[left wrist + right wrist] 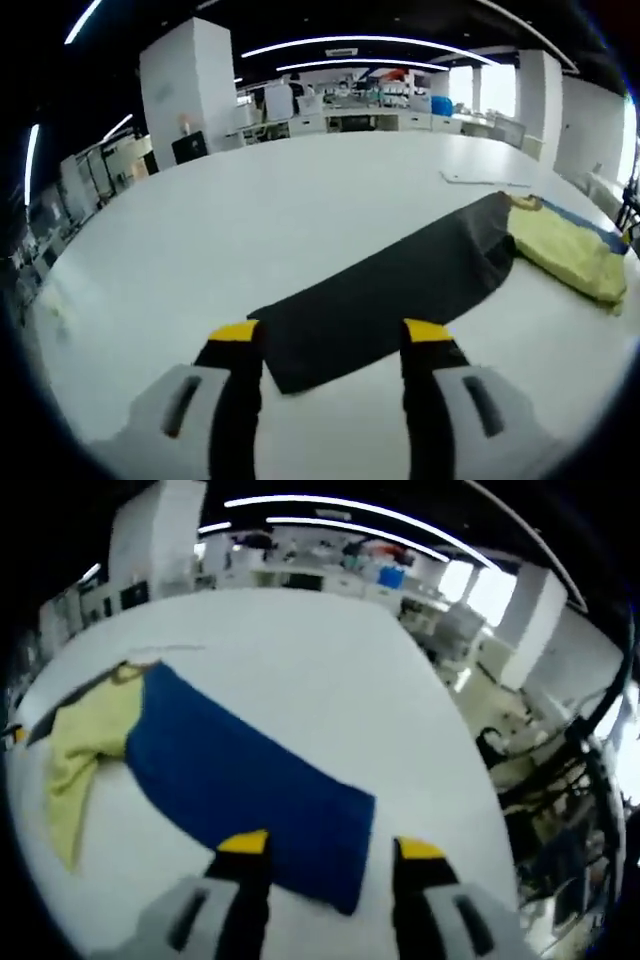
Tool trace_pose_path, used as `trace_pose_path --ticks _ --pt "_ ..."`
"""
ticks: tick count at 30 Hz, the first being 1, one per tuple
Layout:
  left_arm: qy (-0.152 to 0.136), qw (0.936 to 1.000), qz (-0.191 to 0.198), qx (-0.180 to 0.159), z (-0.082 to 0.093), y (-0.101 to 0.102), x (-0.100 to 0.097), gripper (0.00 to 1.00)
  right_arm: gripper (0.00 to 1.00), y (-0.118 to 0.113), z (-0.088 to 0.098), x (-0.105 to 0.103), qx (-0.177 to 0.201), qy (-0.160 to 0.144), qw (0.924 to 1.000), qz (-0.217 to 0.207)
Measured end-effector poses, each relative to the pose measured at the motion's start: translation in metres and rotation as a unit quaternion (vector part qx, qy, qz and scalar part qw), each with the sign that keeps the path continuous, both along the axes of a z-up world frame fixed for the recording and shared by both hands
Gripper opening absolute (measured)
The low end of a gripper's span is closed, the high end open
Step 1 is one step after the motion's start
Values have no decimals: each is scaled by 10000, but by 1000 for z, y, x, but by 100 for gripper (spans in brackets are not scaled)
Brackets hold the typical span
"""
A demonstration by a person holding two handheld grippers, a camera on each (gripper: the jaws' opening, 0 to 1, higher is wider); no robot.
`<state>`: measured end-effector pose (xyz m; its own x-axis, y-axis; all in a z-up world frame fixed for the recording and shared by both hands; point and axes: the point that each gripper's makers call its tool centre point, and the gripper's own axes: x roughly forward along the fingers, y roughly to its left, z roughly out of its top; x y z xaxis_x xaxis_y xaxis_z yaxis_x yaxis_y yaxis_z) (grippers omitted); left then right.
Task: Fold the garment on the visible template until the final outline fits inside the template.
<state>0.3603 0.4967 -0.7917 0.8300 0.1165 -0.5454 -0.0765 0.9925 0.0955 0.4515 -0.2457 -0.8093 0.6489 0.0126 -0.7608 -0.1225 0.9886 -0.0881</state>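
Note:
A crumpled yellow garment (565,255) lies on the white table (250,220), between a dark grey sheet (400,285) and a blue sheet (592,226). My left gripper (330,335) stands open over the dark sheet's near corner, far from the garment. In the right gripper view the yellow garment (85,740) lies at the left, overlapping the end of the blue sheet (250,780). A strip of the dark sheet (70,706) shows beyond the garment. My right gripper (332,846) is open above the blue sheet's near edge, with nothing held.
A thin white sheet (485,178) lies flat on the table beyond the garment. The table's edge (440,720) runs along the right, with chairs and cables (560,770) on the floor past it. A white pillar (190,90) and desks stand behind.

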Motion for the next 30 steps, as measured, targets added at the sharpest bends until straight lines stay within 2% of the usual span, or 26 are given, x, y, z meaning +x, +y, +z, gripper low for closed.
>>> trace_pose_path --ticks 1,4,5,8,11,15,18,22,24,30 --pt "-49 10000 -67 -51 2 -3 1 67 52 4 2 1 139 6 9999 40" --pt "-303 9992 -256 -81 11 -16 2 82 59 21 11 -4 219 31 9993 307" --pt "-301 9990 -308 -76 12 -21 0 86 61 29 14 -7 259 49 9988 403" --pt "-280 9979 -548 -203 12 -37 -3 92 68 63 27 -11 552 -89 9952 804" --pt "-329 9958 -791 -312 15 -53 -5 97 75 93 36 -12 663 -178 9899 1243" --pt "-366 9925 -1121 -332 20 -77 -12 99 80 138 47 -17 903 -193 9771 1916" --pt "-451 9895 -1266 -523 27 -93 -19 99 84 172 56 -25 1029 -225 9664 2343" --pt "-404 9872 -1467 -474 29 -106 -28 99 89 216 64 -36 1133 -198 9512 2863" --pt "-394 9864 -1499 -554 30 -110 -32 99 89 234 66 -41 1134 -200 9442 3086" --pt "-449 9816 -1691 -761 37 -124 -42 99 89 278 67 -54 1207 -100 9224 3668"
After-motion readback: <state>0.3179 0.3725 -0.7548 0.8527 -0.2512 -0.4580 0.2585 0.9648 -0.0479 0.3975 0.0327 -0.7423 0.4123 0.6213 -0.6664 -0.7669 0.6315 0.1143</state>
